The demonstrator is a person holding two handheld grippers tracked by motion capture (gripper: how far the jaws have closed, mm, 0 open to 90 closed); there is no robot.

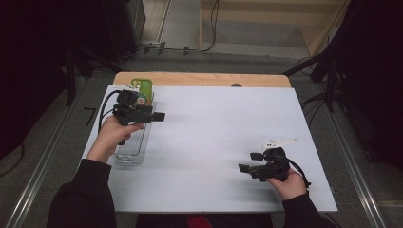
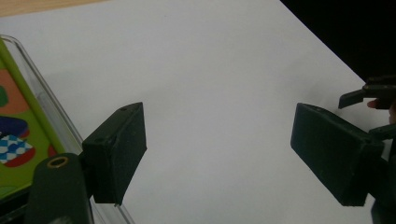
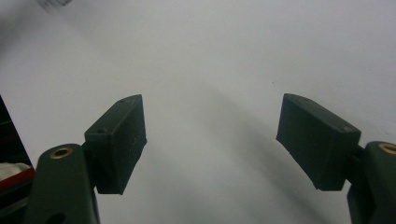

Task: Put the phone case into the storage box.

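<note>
My left gripper is held above a clear plastic tray at the table's left edge, with its jaws pointing right over the white table top. In the left gripper view the left gripper is open with nothing between its jaws. A green phone with a colourful patterned back stands in the tray's far end. My right gripper rests low at the right front, jaws pointing left. In its own view the right gripper is open over bare white surface.
The tray's clear rim runs just left of my left jaw. The right gripper shows far off across the table. A strip of wooden board lines the far edge. Dark stands and cables surround the table.
</note>
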